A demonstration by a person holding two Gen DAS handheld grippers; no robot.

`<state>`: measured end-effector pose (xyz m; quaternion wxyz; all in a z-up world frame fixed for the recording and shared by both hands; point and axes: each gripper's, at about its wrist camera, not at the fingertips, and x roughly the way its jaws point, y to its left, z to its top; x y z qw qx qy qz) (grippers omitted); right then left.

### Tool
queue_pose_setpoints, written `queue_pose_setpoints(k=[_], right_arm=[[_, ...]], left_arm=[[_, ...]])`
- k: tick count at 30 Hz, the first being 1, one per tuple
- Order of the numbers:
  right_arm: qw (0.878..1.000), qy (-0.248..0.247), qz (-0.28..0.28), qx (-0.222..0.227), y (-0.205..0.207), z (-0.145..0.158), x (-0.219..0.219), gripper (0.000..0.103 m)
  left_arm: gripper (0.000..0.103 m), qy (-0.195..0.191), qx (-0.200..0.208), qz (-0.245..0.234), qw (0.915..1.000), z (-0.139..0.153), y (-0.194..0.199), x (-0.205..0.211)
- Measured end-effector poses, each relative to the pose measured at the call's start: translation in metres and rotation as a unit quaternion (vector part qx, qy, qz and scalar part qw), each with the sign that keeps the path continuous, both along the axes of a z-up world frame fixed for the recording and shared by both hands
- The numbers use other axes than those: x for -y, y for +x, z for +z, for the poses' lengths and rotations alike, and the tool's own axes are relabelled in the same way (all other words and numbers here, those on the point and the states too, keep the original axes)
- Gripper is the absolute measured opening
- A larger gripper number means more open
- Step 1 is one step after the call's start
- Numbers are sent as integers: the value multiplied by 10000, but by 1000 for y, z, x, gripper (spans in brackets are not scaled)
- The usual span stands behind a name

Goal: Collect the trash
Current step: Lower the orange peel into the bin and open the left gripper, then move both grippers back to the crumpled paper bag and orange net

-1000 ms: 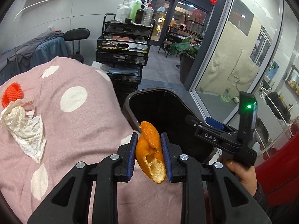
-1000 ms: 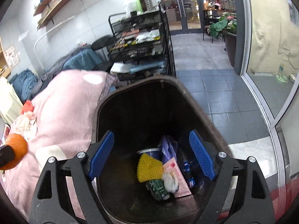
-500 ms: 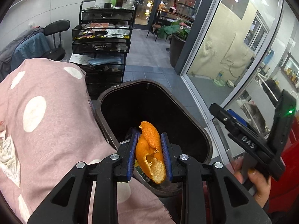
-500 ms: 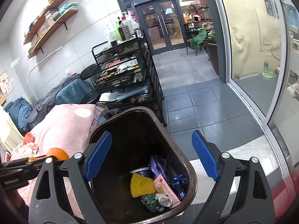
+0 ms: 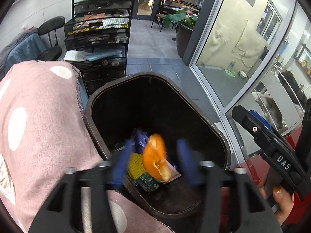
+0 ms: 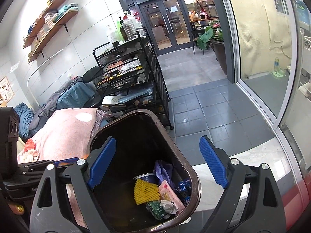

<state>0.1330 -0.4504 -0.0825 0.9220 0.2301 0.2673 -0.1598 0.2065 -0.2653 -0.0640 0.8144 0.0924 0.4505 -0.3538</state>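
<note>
Orange peel [image 5: 155, 158] loose between opened tongs [image 5: 153, 163]

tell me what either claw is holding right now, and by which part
Nothing. The left claw has just opened, orange peel loose between its pads; the right claw is open, empty.

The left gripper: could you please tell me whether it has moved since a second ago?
Yes. The left gripper has moved off the pink blanket to above the trash bin; its jaws have just been opening, freeing the orange peel.
</note>
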Motion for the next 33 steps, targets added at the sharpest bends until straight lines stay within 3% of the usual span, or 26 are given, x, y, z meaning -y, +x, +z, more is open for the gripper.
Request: queue_pose_setpoints(k=[3, 8, 20, 33], right_arm=[[10000, -14, -33, 8, -1, -1, 0, 88], [10000, -16, -64, 0, -1, -3, -1, 91], [9996, -6, 270, -12, 6, -6, -14, 92], [9944, -113, 1050, -13, 30, 3, -73, 93]], left_arm=[[79, -6, 214, -8, 9998, 5, -5, -1], [88, -159, 355, -17, 9992, 17, -8, -7], [96, -321, 916, 59, 9953, 43, -33, -36], [98, -446, 1237, 619, 9894, 50, -42, -100]])
